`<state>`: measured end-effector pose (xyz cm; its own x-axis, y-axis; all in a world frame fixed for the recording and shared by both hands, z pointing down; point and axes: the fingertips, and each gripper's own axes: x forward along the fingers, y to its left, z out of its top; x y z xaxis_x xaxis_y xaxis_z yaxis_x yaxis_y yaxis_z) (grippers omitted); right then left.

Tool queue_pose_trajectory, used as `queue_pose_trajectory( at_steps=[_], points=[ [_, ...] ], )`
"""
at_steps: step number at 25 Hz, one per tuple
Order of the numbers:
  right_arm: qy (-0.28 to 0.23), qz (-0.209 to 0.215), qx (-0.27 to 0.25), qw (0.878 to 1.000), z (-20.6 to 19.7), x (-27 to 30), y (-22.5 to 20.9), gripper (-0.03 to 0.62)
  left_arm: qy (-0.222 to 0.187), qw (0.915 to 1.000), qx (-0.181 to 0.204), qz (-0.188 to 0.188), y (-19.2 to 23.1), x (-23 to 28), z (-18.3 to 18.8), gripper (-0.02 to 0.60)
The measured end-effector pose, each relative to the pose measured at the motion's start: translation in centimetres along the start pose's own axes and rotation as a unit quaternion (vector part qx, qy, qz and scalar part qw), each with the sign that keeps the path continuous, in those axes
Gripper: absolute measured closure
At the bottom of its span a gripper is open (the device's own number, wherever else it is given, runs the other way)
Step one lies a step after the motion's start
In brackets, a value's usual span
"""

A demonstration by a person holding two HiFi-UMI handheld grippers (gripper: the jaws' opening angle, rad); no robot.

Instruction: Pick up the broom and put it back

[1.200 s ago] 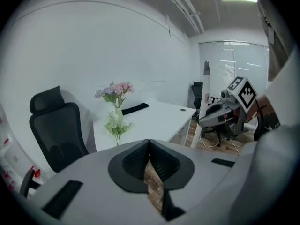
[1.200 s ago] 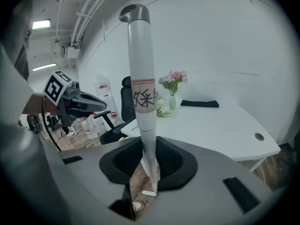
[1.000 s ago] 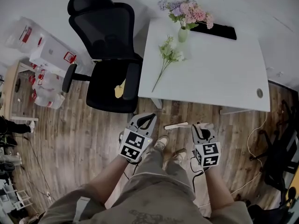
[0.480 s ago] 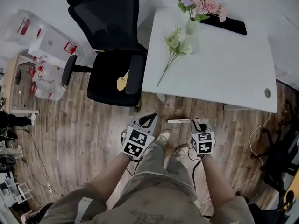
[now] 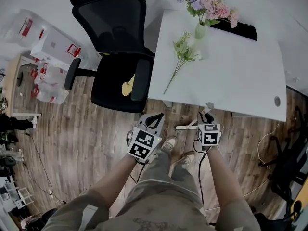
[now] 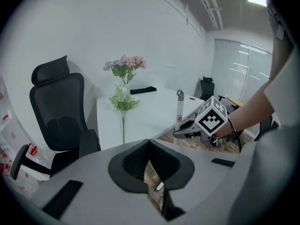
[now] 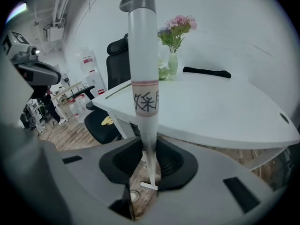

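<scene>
Change since a second ago: seen from the head view, the grey-capped top of the broom (image 5: 209,108) now pokes out past the right tongs (image 5: 205,121) and overlaps the near edge of the worktop (image 5: 240,81); earlier it did not reach that edge.
Right tongs: closed on the broom's white handle, with one pad pressing each side of its narrow lower part.
Broom: stands nearly upright in the right tongs' grip, just in front of the worktop's near edge. The handle widens upward to a grey cap and carries a band with dark characters. Below the pads it tapers to a thin rod pointing down toward the wooden floor (image 5: 86,138).
Left tongs (image 5: 156,117): tips together with nothing between them. They are held beside the right tongs, apart from the broom and above the floor.
Pale bar (image 5: 185,126): shows between the two tongs in the head view; whether it belongs to the broom cannot be told.
Worktop: white. It holds a vase (image 5: 200,31) of pink and purple flowers, a loose green flower stem (image 5: 180,57) lying flat, and a long black object (image 5: 238,30) near the far edge.
Chair (image 5: 115,37): black office chair left of the worktop, with a yellow item (image 5: 126,86) on its seat.
Person: forearms (image 5: 113,177) reach down to both tongs, and shoes (image 5: 168,143) show on the floor between them.
</scene>
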<state>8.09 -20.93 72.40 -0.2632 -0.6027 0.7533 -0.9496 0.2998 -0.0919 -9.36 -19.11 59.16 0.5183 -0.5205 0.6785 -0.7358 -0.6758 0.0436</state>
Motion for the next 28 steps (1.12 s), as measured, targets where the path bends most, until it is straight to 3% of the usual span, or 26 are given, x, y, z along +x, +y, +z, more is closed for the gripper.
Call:
queue_pose_trajectory(
  at_steps=[6,11,19,28],
  points=[
    [0.023,0.003,0.024,0.999,0.0,0.6,-0.4,0.430,-0.005,1.0000,0.003,-0.005,0.1,0.3,0.7,0.565],
    [0.002,-0.005,-0.002,1.000,1.0,-1.9,-0.4,0.414,-0.020,0.9998,0.007,-0.007,-0.2,0.0,2.1,0.565],
    [-0.103,0.009,0.025,0.994,7.2,-10.1,-1.4,0.493,-0.073,0.9965,0.041,-0.004,-1.1,-1.9,7.5,0.565],
    [-0.240,0.032,0.048,0.969,15.0,-22.7,-1.6,0.540,-0.143,0.9870,0.073,-0.010,-3.1,-6.5,14.7,0.565]
  ],
)
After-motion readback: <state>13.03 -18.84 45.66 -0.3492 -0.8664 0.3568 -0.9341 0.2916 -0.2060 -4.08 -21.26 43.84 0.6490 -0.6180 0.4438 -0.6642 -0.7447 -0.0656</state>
